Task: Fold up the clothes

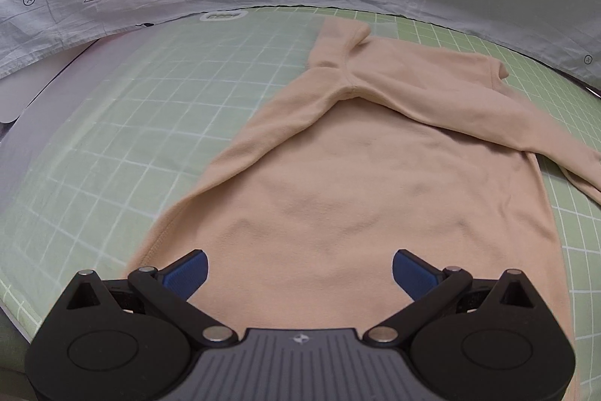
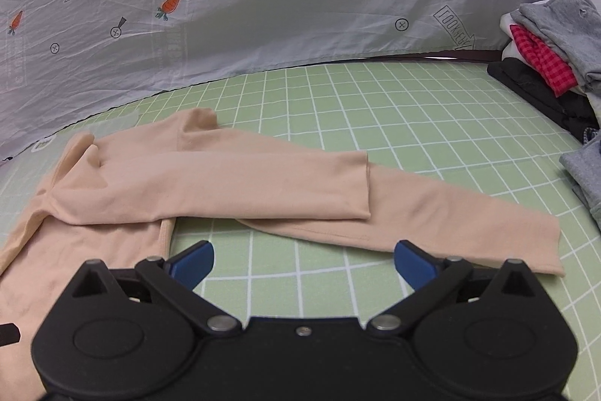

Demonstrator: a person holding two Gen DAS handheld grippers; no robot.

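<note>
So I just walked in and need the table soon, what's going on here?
A person with two grippers is folding a beige long-sleeved top on the green grid mat. One sleeve is folded across. The left hand-held gripper and right hand-held gripper hover open, holding nothing.

A peach long-sleeved top (image 1: 375,183) lay flat on the green grid mat (image 1: 112,145), collar toward twelve o'clock, one sleeve (image 2: 233,183) folded across its chest toward three o'clock, overlapping the other sleeve (image 2: 450,224).
</note>
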